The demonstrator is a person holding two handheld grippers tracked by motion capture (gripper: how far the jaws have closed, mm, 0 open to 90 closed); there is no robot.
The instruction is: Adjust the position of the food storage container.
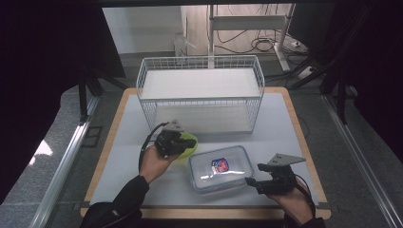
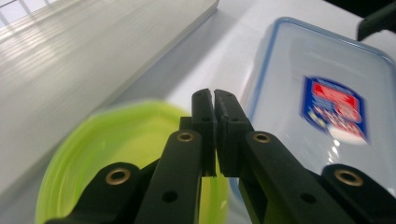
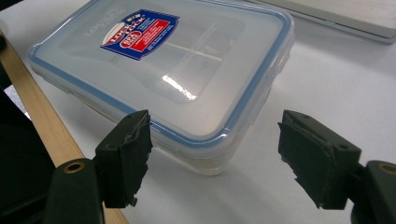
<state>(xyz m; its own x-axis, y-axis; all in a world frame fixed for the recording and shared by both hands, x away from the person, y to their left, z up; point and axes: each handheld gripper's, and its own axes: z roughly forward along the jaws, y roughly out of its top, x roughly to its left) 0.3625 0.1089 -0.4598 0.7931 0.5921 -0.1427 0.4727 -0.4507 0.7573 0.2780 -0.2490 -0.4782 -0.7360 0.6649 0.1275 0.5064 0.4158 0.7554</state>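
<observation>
A lime-green bowl [image 1: 191, 143] hangs just left of a clear lidded food box [image 1: 219, 168] with a blue seal and a red-and-blue label. My left gripper [image 1: 183, 142] is shut on the bowl's rim. In the left gripper view the black jaws [image 2: 215, 100] meet over the green bowl [image 2: 116, 154], with the box [image 2: 327, 93] to the right. My right gripper [image 1: 250, 182] stands open at the box's right near corner. In the right gripper view its pads [image 3: 126, 154] stand either side of that corner of the box [image 3: 177, 60] without touching it.
A white wire rack [image 1: 199, 71] with a white shelf board stands at the back of the white mat [image 1: 285, 123]. A wooden border [image 1: 304, 142] frames the mat. Cables and a stand lie on the floor beyond the table.
</observation>
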